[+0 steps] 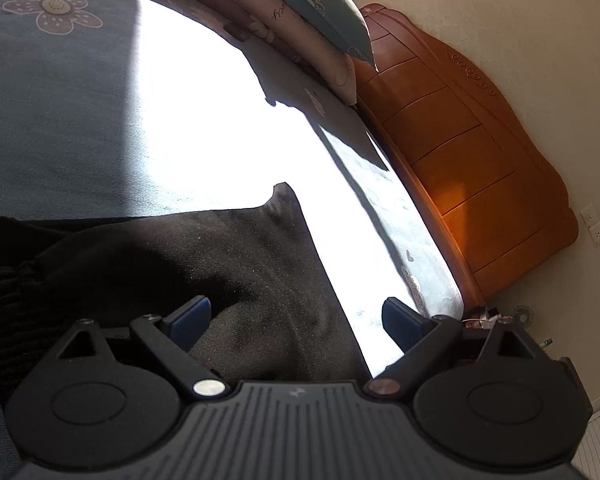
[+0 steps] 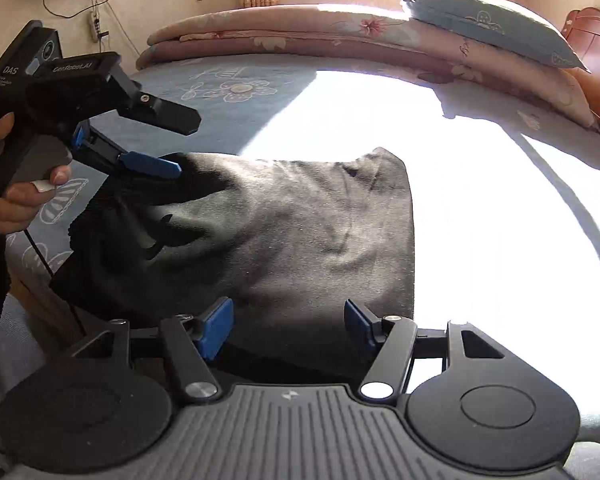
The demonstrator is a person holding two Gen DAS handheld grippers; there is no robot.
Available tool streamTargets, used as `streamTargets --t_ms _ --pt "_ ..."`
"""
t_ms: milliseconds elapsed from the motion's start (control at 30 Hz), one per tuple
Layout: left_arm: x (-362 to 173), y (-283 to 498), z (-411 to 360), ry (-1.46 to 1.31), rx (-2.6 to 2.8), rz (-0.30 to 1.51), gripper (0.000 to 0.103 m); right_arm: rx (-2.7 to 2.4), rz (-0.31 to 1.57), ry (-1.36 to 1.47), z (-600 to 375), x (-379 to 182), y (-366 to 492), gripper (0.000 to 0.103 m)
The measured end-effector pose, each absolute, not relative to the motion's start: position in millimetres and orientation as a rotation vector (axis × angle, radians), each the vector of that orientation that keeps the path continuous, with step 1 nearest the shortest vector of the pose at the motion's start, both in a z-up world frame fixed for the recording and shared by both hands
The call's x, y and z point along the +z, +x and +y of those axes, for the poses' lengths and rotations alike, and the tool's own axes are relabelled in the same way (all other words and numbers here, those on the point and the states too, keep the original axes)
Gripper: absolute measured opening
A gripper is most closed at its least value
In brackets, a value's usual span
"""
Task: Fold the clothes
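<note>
A black garment [image 1: 240, 264] [image 2: 300, 232] lies spread on the bed, partly in sunlight, with a ribbed edge [image 1: 8, 304] at its left. My left gripper [image 1: 296, 320] is open just above the cloth, one blue pad [image 1: 192, 320] over the fabric and the other near its right edge. In the right wrist view, a hand [image 2: 12, 200] holds the left gripper [image 2: 168, 168] at the garment's far left corner. My right gripper [image 2: 288, 328] is open over the near edge of the cloth, and nothing is pinched between its pads.
The bed sheet [image 2: 236, 88] is blue with flower prints, with a bright sun patch [image 1: 220, 120] across it. Folded quilts [image 2: 300, 28] and a pillow [image 2: 488, 24] are stacked along the far side. A wooden headboard [image 1: 468, 168] stands at the right.
</note>
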State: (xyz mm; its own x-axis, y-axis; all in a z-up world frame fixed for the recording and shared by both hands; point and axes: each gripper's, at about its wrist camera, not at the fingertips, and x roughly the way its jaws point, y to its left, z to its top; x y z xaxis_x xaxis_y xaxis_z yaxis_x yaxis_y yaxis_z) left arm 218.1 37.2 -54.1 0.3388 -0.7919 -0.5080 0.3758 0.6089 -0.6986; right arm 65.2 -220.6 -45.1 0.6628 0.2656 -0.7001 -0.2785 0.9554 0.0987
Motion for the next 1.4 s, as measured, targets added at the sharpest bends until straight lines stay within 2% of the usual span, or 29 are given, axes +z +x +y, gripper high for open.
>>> streamTargets --t_ms 167,433,533,600,933,1033,1267,1333,1367,1400 --pt "-59.4 222.4 19.4 -0.513 -0.812 0.967 0.092 0.094 0.789 0.120 -277.6 -40.8 71.3 0.067" --pt "-67.5 226.0 -6.6 -0.489 -0.822 1.002 0.092 0.100 0.720 -0.384 -236.7 -62.2 30.0 0.083" --pt "-66.3 220.9 -12.7 -0.459 -0.839 0.996 0.092 0.121 0.694 -0.591 -216.6 -75.9 14.3 0.083" --pt "-65.8 217.5 -15.3 -0.448 -0.857 0.991 0.092 0.123 0.682 -0.631 -209.1 -81.3 14.9 0.083" --pt "-70.5 217.9 -16.7 -0.425 -0.842 0.995 0.092 0.046 0.679 -0.489 -207.9 -72.6 46.4 0.083" --pt "-73.2 219.3 -15.5 -0.420 -0.820 0.999 0.092 0.020 0.724 -0.478 -212.5 -85.3 47.2 0.083" --pt "-69.2 221.1 3.7 -0.464 -0.784 0.950 0.093 0.022 0.684 -0.435 -217.5 -63.5 45.8 0.084" --pt "-67.9 221.4 9.8 -0.478 -0.773 0.933 0.092 0.064 0.672 -0.402 -218.6 -53.5 55.6 0.079" --pt "-67.7 222.2 12.1 -0.487 -0.771 0.926 0.092 0.090 0.667 -0.385 -219.4 -47.8 62.5 0.067" --pt "-67.6 223.1 14.1 -0.495 -0.769 0.920 0.092 0.115 0.662 -0.368 -220.1 -42.2 70.1 0.061"
